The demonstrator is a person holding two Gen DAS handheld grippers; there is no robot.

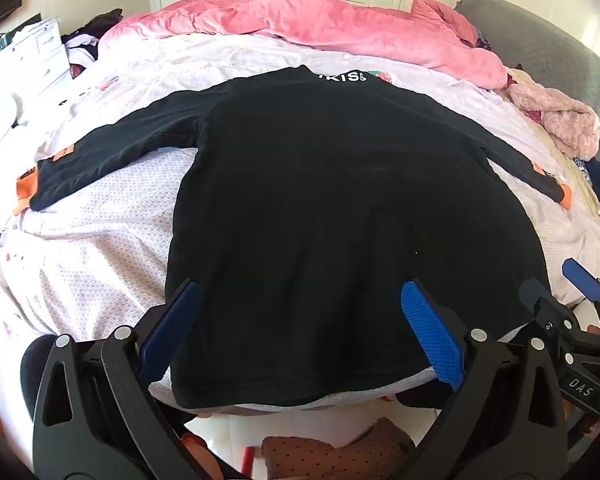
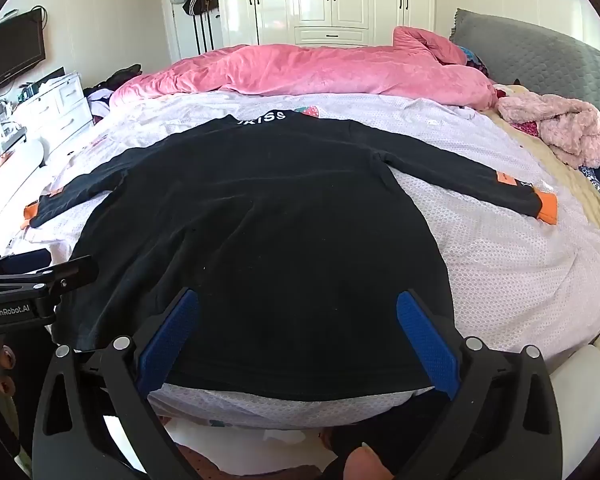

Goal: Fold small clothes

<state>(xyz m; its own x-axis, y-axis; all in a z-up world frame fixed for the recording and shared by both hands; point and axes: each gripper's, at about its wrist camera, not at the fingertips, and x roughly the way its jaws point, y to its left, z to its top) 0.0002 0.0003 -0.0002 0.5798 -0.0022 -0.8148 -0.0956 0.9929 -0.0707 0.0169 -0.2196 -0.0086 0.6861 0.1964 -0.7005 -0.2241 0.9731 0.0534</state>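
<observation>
A small black long-sleeved shirt (image 1: 332, 200) (image 2: 260, 232) lies flat on the bed, back up, white lettering at its collar, both sleeves spread out with orange cuffs (image 1: 24, 188) (image 2: 548, 208). Its hem lies at the near edge of the mattress. My left gripper (image 1: 300, 292) hovers open over the hem's left part, blue pads wide apart, nothing between them. My right gripper (image 2: 298, 300) stands open the same way over the hem's right part. In the left wrist view the right gripper (image 1: 560, 292) shows at the far right; the left gripper (image 2: 80, 268) shows at the left of the right wrist view.
A white patterned sheet (image 2: 500, 264) covers the bed. A pink quilt (image 2: 300, 72) is bunched along the far side, a fluffy pink garment (image 2: 560, 128) lies at the right near a grey headboard (image 2: 540, 60). White drawers (image 2: 60, 108) stand left, wardrobes behind.
</observation>
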